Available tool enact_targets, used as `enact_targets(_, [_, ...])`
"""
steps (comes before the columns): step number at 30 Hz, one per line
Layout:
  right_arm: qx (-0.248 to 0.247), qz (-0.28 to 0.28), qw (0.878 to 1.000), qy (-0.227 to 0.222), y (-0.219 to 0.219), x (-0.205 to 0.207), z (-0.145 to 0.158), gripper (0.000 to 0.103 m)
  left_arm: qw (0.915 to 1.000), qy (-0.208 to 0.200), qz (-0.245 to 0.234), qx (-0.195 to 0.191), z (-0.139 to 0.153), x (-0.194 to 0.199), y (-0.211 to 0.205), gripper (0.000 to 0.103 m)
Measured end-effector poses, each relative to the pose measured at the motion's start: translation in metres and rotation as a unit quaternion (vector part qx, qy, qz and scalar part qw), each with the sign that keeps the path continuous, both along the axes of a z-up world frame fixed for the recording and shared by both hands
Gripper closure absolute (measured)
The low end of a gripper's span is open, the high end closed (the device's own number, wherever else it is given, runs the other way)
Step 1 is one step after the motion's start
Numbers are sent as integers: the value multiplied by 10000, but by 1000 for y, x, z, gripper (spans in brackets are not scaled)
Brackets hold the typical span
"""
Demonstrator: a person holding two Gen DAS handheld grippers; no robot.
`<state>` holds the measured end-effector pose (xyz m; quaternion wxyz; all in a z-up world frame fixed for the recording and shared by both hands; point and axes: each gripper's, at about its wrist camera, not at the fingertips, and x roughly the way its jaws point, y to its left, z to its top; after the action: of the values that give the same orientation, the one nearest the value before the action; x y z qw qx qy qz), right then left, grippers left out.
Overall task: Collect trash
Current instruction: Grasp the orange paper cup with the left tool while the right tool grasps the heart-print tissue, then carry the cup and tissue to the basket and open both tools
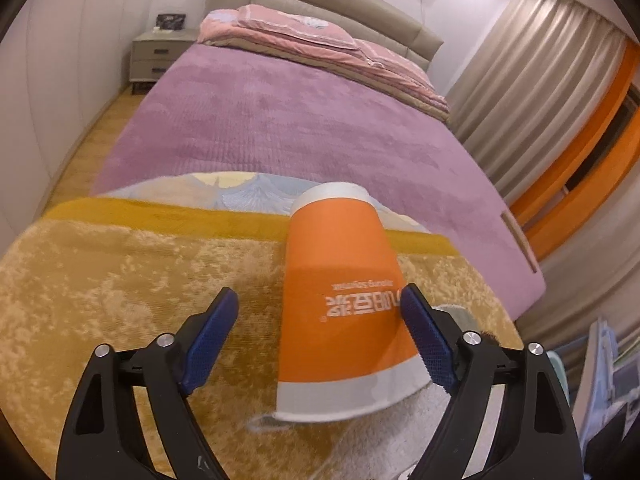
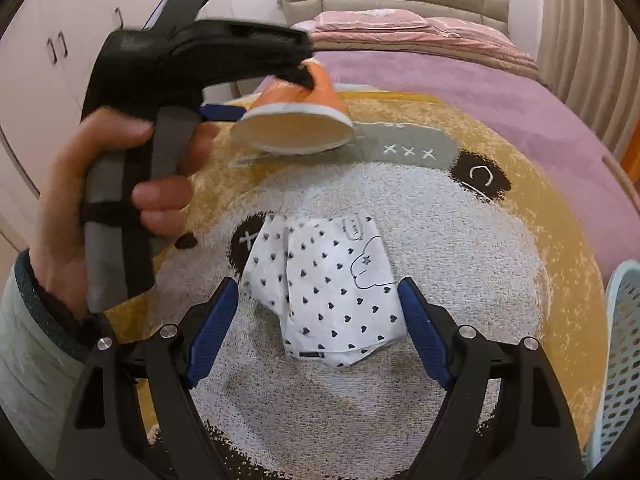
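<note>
While both grippers point down at the round rug, the scene reads so:

Left gripper (image 1: 320, 300): jaws wide; the orange paper cup (image 1: 340, 292) sits between them, its side against the right-hand pad (image 1: 424, 336), a clear gap to the other pad. Whether it is gripped I cannot tell; in the right wrist view it looks lifted and tilted, its mouth facing the camera.

Left hand (image 2: 100, 200): wrapped around the grey handle, a pale sleeve at the wrist.

Right gripper (image 2: 318, 292): jaws wide, hovering over the crumpled heart-print wrapper (image 2: 328, 292); pads stand apart from it on both sides.

Wrapper's place: on the white middle of the rug (image 2: 460, 240), well in from its yellow border.

Cup's place: over the rug's far yellow border, near the foot edge of the bed.

Bed (image 1: 280, 120): purple cover, pink folded quilt at the headboard end; it bounds the rug on the far side.

Basket (image 2: 624, 340): pale blue, perforated, at the rug's right edge.

Open room: bare rug all around the wrapper; wood floor strip beside the bed leading to the nightstand (image 1: 156, 60).
</note>
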<state>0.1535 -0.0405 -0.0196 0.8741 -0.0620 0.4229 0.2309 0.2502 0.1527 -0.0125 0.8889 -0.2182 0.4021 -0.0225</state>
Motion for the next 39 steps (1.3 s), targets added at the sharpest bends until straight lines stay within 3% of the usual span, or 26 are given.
enact_targets(3, [-195, 19, 9998, -10, 7, 0, -3, 26, 10000, -57, -27, -54, -2, -1, 0, 21])
enact_targets(8, [27, -141, 9999, 39, -2, 6, -3, 39, 9997, -86, -217, -76, -5, -1, -4, 21])
enact_targets(13, [228, -211, 9995, 37, -8, 9, -1, 75, 9994, -91, -316, -64, -6, 1, -9, 21])
enact_targets(16, [254, -168, 9995, -29, -8, 6, 1, 81, 9992, -116, -367, -43, -7, 1, -12, 22])
enact_targets(20, [240, -140, 9995, -114, -6, -1, 4, 82, 9965, -143, -627, -541, -10, 2, -9, 47])
enact_targets(28, [493, -277, 9980, -265, -16, -12, 12, 85, 9970, -314, -630, -335, -3, -8, -21, 54])
enact_targets(39, [903, -633, 9923, -568, -56, -34, 38, 87, 9922, -724, -1010, -18, 39, -51, -56, 57])
